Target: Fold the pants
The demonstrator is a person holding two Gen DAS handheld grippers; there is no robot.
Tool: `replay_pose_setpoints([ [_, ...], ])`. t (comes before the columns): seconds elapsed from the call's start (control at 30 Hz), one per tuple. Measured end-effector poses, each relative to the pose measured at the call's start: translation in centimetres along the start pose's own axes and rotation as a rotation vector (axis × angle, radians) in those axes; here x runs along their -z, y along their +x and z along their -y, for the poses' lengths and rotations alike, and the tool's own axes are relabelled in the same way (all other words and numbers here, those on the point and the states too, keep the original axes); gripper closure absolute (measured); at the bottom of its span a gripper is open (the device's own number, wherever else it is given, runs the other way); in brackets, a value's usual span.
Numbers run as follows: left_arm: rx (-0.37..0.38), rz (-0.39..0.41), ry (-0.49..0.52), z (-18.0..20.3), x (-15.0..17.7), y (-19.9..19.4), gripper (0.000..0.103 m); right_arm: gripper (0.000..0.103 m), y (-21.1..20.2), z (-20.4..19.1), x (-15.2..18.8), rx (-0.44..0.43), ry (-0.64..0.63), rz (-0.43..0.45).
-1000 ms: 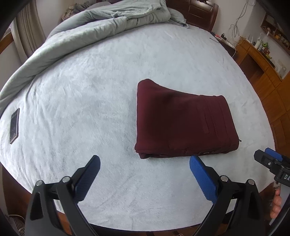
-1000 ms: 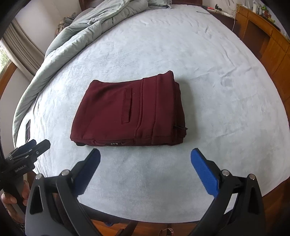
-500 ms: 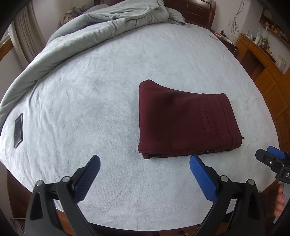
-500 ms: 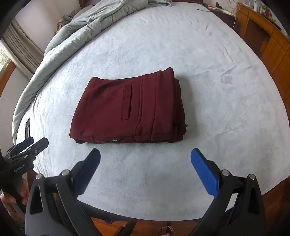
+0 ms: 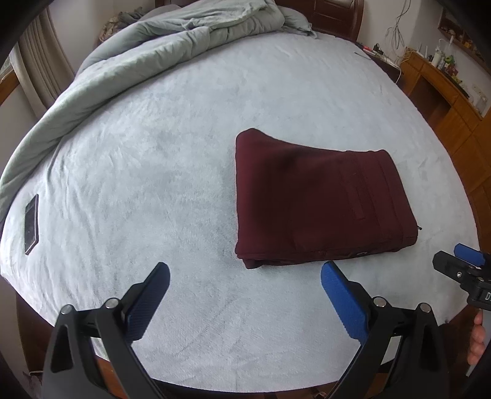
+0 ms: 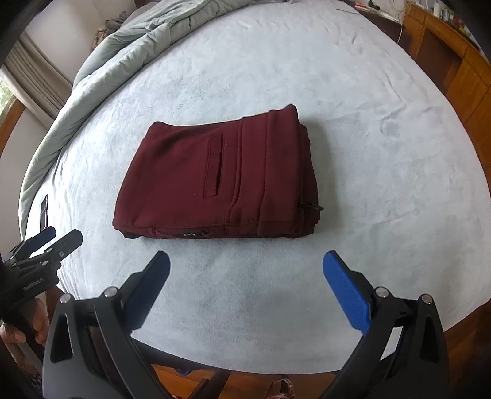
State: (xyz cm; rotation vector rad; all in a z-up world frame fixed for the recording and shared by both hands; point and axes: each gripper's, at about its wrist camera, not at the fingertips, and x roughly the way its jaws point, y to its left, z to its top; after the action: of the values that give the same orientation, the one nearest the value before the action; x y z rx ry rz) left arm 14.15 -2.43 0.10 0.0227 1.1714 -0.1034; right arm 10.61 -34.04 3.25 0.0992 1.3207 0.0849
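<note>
The maroon pants (image 5: 319, 199) lie folded into a flat rectangle on the pale blue bed cover (image 5: 184, 153); the right wrist view shows them (image 6: 221, 178) with a slit pocket on top. My left gripper (image 5: 245, 276) is open and empty, held above the near edge of the bed, short of the pants. My right gripper (image 6: 245, 267) is open and empty, also just short of the pants. Each gripper shows at the edge of the other's view: the right one (image 5: 460, 270) and the left one (image 6: 46, 245).
A grey-green duvet (image 5: 153, 61) is bunched along the far left side of the bed. A dark phone (image 5: 31, 224) lies near the left edge. Wooden cabinets (image 5: 445, 101) stand to the right, with a wooden headboard (image 5: 331, 15) behind.
Both grippers have drawn back and up slightly from the pants, so more of the bed shows. The pants have not moved. Both stay open.
</note>
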Motion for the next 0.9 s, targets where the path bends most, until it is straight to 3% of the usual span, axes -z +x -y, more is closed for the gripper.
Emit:
replay_pose_setpoints([
  [0.9, -0.001, -0.012, 0.022, 0.73, -0.10, 0.68, 0.004, 0.004, 0.70, -0.30, 0.09, 0.000, -0.007, -0.010],
])
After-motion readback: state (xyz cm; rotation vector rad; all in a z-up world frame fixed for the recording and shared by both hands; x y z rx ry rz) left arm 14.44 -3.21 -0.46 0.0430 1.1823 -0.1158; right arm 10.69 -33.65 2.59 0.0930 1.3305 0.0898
